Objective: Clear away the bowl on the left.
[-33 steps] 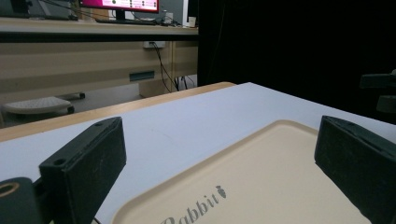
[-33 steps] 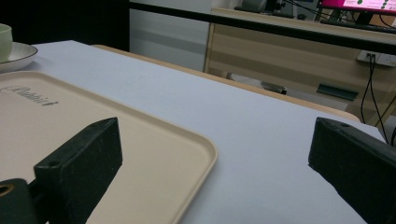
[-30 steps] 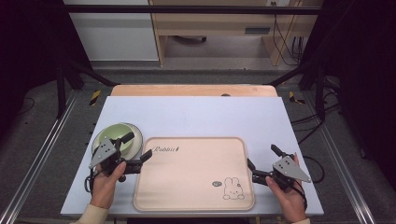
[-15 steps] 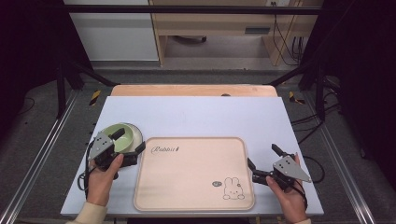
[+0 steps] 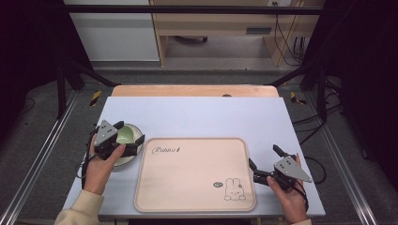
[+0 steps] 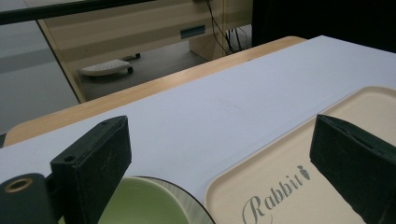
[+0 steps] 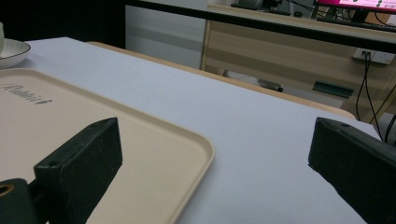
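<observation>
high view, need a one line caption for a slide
Open left gripper over a green plate, open right gripper beside an empty beige rabbit tray.

beige rabbit tray (image 5: 197, 176) | green plate (image 5: 126, 136) left | white table (image 5: 197, 117)

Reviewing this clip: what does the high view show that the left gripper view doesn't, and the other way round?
High view alone: both hands with their tongs, the right tongs open beside the tray's right edge, the rabbit drawing near the tray's lower right corner, and the floor around the table.

Left gripper view alone: a white wheeled base under the wooden furniture behind the table.

Both: the green bowl on its plate, the beige tray with its "Rabbit" lettering, and the open left tongs.
</observation>
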